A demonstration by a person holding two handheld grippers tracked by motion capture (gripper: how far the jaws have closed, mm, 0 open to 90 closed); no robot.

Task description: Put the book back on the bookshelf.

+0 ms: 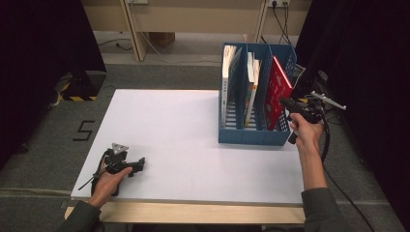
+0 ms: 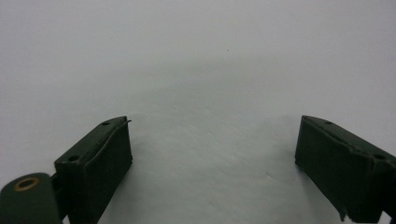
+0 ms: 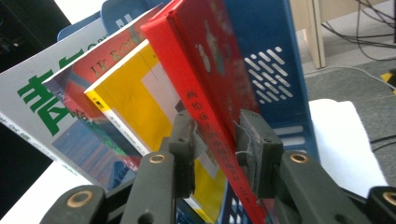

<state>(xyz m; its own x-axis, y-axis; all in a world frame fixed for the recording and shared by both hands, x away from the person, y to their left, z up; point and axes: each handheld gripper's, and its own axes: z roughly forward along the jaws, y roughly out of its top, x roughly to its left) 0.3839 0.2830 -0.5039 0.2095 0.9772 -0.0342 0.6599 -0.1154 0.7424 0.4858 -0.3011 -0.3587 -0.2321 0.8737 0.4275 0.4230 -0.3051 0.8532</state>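
While the red book point(image 1: 279, 92) stands in the rightmost slot of the blue file rack point(image 1: 241, 137) at two o'clock on the bench point(image 1: 169, 135), its long axis runs upright, top leaning toward one o'clock. The right claw point(image 3: 215, 140) is clamped on its spine. At eight o'clock, the left claw point(image 2: 212, 158) rests apart, holding nothing.

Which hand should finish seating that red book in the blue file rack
Right. The right gripper has its jaws either side of the red book at the blue file rack. The left gripper rests open on the white table, far from it.
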